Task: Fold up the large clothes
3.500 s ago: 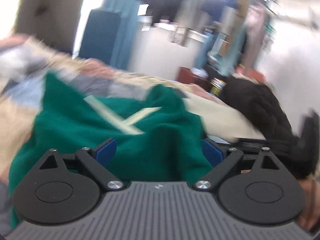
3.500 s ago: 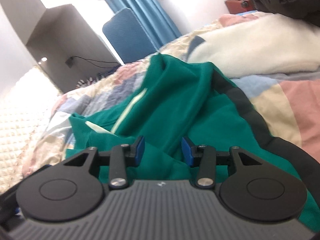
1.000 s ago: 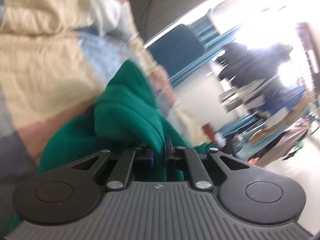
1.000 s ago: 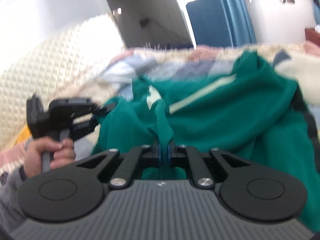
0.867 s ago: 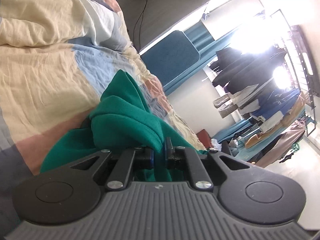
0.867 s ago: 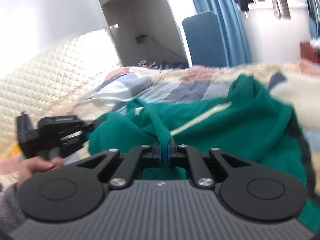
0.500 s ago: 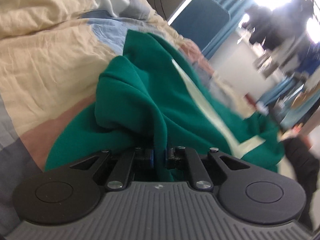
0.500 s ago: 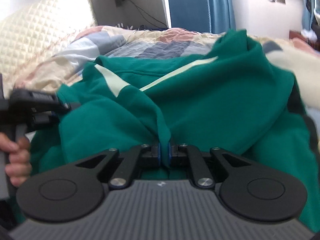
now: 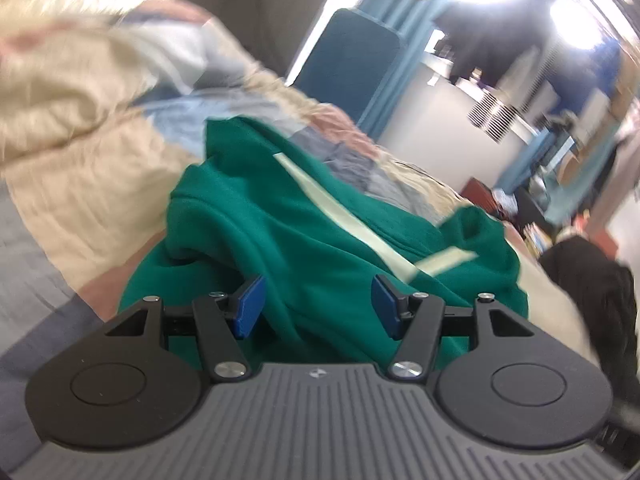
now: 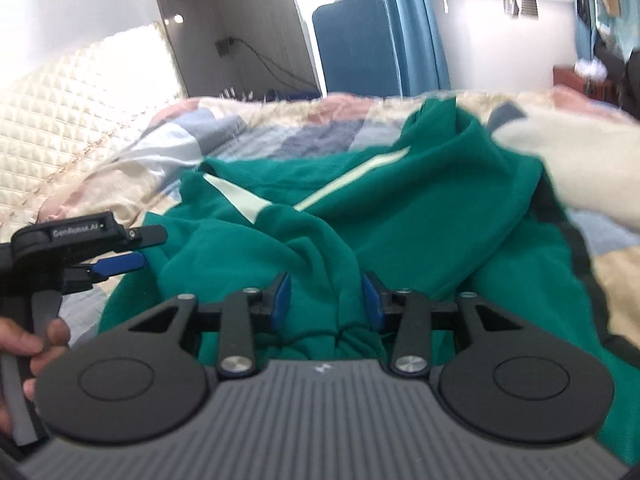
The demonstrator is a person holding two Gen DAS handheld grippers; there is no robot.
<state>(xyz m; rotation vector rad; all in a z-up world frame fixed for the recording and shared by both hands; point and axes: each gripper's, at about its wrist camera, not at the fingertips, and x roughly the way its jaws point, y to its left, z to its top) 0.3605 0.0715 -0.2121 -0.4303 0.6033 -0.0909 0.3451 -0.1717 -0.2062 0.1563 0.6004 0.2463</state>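
A large green garment (image 9: 320, 240) with pale stripes lies rumpled on a patchwork quilt (image 9: 80, 184). My left gripper (image 9: 318, 304) hovers at its near edge; the jaws are opening, with green cloth lying between the blue pads (image 9: 250, 306) and no pad pressing on it. In the right wrist view the same garment (image 10: 400, 216) spreads ahead, and my right gripper (image 10: 326, 300) is also opening, a fold of cloth lying loose between its pads (image 10: 280, 300). The left gripper (image 10: 116, 248) shows at the left there, held by a hand (image 10: 28, 344).
A blue chair back (image 10: 352, 44) and blue curtains stand beyond the bed. A quilted cream headboard (image 10: 60, 120) is at the left. A dark coat (image 9: 592, 280) lies at the bed's right side, a cream blanket (image 10: 568, 160) beside the garment.
Both grippers were shut on folds of the green garment; both have now parted and let the cloth drop. The left gripper has rolled and shifted, so its view has swung.
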